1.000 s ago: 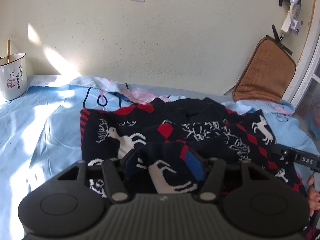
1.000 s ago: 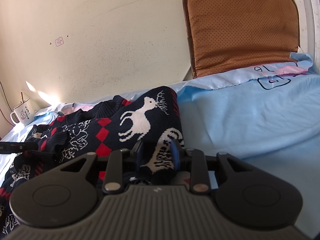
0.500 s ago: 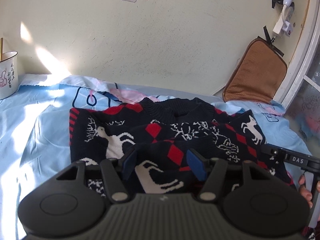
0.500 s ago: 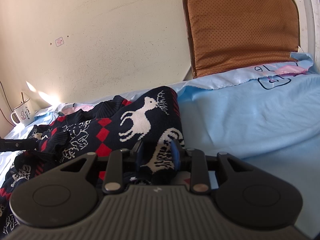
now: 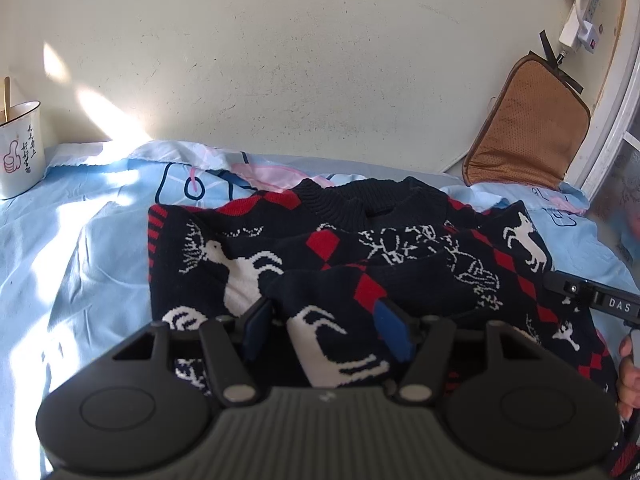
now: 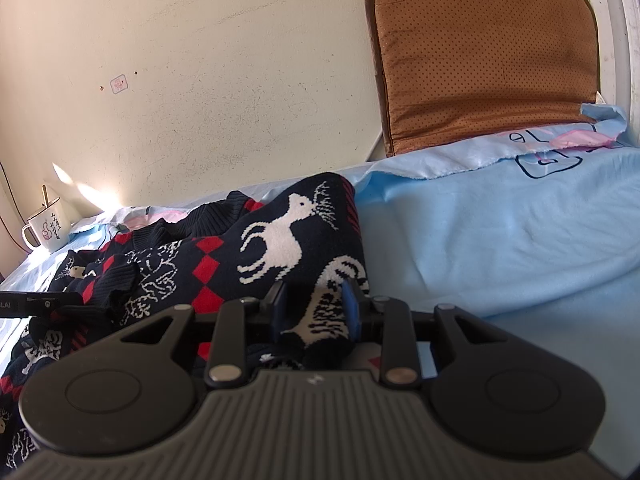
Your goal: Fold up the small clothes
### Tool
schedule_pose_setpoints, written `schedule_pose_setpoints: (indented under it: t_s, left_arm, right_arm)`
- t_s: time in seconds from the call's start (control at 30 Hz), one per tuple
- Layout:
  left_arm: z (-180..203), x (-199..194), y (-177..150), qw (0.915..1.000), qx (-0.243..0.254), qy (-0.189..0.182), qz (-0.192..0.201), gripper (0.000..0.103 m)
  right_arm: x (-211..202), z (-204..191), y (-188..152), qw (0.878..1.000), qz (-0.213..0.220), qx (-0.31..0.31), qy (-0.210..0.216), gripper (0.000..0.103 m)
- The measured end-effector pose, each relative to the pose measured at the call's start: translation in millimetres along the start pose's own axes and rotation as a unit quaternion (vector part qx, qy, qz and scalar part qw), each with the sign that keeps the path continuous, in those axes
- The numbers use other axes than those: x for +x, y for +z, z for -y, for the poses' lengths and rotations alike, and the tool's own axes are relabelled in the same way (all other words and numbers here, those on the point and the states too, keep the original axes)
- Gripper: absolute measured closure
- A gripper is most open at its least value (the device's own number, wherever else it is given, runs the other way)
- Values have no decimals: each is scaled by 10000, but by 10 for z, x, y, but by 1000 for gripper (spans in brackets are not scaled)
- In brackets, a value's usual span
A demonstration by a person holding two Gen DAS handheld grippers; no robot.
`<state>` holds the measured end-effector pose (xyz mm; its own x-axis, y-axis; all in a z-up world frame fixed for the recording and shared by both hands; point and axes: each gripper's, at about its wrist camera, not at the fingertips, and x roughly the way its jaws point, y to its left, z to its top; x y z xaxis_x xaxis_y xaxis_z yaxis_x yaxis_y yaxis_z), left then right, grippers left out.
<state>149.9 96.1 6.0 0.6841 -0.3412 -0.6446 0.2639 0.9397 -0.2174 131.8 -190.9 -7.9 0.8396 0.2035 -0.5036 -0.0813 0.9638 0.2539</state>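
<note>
The fold looks to be in its middle stretch: the knitted sweater [image 5: 360, 248] lies on a light-blue bedsheet [image 5: 80, 248], its ribbed collar toward the far wall, and one sleeve already lies folded across the chest, while the near hem is gathered up in both grippers and not yet laid flat. Judging by this, the lengthwise fold of the hem toward the collar remains, then smoothing. The left gripper [image 5: 326, 330] stands moderately wide with a hump of the near hem between its blue pads; the left pad shows a gap to the cloth, so the hold appears loosened rather than pinched. The right gripper [image 6: 316, 312] is narrow and clamped on the sweater's near right corner, where a white striped figure bulges between the pads. The sweater is navy with white reindeer, red diamonds and red stripes at the edges, thick and soft, rumpled toward the middle. A brown cushion [image 6: 480, 52] leans against the wall at the far right, and an enamel mug [image 5: 20, 148] stands at the far left on the bed.
</note>
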Motion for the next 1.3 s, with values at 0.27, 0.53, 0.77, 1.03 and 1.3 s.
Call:
schedule_pose_setpoints:
  t_s: [0.27, 0.53, 0.77, 1.03, 1.3]
  left_arm:
    - [-133, -281, 92, 9970, -351, -296, 619, 43]
    - [-297, -155, 116, 9950, -854, -373, 371, 48]
    - [-160, -177, 64, 9966, -438, -532, 448, 52]
    - [75, -260, 31, 9941, 83, -935, 541, 52]
    - [171, -38, -64, 9970, 628, -439, -98, 54]
  right_arm:
    - [-5, -1, -1, 10000, 4, 43, 27, 69]
    - [-6, 22, -1, 9999, 12, 98, 59, 69]
    - [-9, 41, -7, 9997, 24, 214, 116, 69]
    - [-8, 46, -9, 9997, 24, 227, 122, 69]
    - [0, 44, -6, 9997, 21, 206, 114, 69]
